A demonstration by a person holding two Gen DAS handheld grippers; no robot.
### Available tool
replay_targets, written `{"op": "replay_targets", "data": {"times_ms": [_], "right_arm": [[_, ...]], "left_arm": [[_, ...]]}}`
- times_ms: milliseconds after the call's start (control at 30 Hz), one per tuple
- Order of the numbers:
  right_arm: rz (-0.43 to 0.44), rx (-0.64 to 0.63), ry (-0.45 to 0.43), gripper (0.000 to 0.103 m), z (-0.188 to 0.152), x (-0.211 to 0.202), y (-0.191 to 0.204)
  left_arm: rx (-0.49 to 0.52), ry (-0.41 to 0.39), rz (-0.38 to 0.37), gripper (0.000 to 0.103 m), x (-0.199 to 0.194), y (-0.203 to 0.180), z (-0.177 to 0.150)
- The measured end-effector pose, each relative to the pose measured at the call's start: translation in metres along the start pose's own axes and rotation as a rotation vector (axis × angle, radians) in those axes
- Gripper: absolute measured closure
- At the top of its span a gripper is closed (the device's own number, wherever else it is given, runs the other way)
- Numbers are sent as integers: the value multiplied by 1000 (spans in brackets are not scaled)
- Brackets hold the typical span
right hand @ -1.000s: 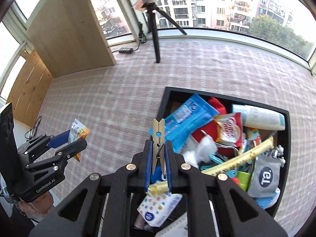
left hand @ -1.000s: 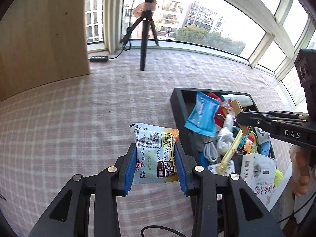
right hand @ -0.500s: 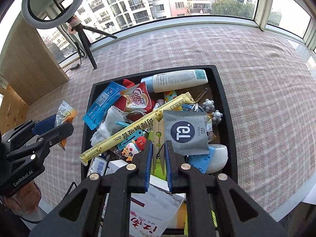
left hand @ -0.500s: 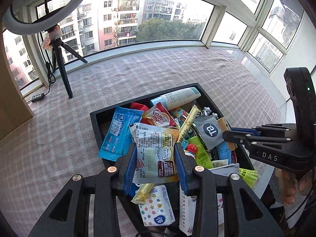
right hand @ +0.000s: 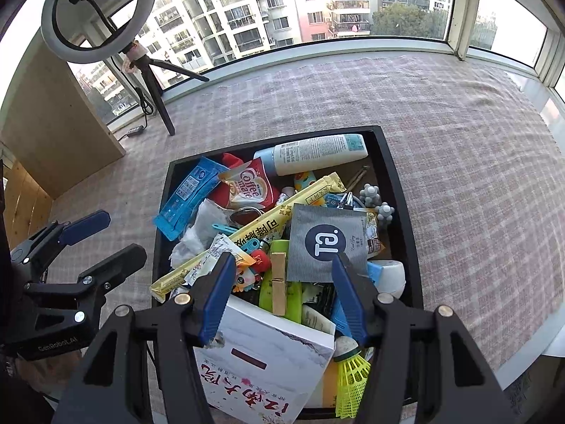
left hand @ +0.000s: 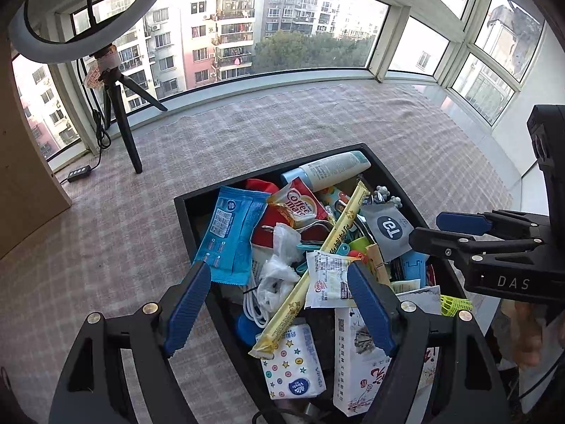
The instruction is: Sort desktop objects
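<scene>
Left gripper (left hand: 279,304): its jaws are opening, pads well apart, nothing pressed between them. It hangs tilted down over the near-left part of the black tray (left hand: 183,208), probably so a dropped item falls inside the walls.
Snack sachet (left hand: 326,279): lies loose on the pile at about 1 o'clock from the left gripper's gap, leaning across the long yellow stick pack (left hand: 339,233). A second ago it was clamped between these pads, out over the checked cloth (left hand: 123,212); now it rests in the tray.
Black tray: heaped full, with the blue wipes pack (left hand: 229,233) at 10 o'clock of the pile and the white bottle (left hand: 332,169) at 12 o'clock along the far wall. It seems to serve as the collecting bin.
Wooden clothespin (right hand: 278,282): lies flat on a green item, at 12 o'clock just past the right gripper's gap. Earlier it stood pinched upright in those pads.
Right gripper (right hand: 282,293): its jaws are opening too, wide, holding nothing, poised over the tray's near edge beside the grey sachet (right hand: 326,243).
Judgement: both drops look finished; further loose items, if any, lie out of view.
</scene>
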State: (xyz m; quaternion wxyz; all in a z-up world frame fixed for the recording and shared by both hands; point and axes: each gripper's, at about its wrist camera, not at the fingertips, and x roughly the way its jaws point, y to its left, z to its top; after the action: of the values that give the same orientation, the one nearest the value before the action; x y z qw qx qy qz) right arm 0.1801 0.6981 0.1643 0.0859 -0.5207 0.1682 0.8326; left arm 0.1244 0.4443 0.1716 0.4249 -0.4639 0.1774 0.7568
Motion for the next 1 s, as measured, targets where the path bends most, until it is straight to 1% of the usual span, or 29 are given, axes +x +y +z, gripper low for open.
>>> {"op": "replay_targets", "data": {"times_ms": [100,200,333,467,533,700,800,900,1000], "right_arm": [[7,-5,-4,47,-3,-2,10],[12,-15,-4,47,-7,-5,25],[16,-47,-9,47,-16,-9,54],[28,-62,-12,47,-28,-10,90],[38,-79,-12,47,-36,-9,113],[45,-131,-40,47,-61,0,180],[43,-151,-55,47,-81,13,224],[27,-189,-63,47,-102,27,269],[22,-222,-69,47,-122,35,310]], "left_arm": [[-16,2,24,25,-7,12,-9],[-53,8,32,25,-16,31,-19],[-75,0,65,25,-31,56,-37],[-109,8,115,25,-47,86,-61],[-121,16,152,25,-56,104,-74],[-167,14,207,25,-81,154,-115],[-234,15,236,24,-93,189,-145],[-311,38,257,25,-102,223,-180],[-341,56,275,25,-112,249,-212]]}}
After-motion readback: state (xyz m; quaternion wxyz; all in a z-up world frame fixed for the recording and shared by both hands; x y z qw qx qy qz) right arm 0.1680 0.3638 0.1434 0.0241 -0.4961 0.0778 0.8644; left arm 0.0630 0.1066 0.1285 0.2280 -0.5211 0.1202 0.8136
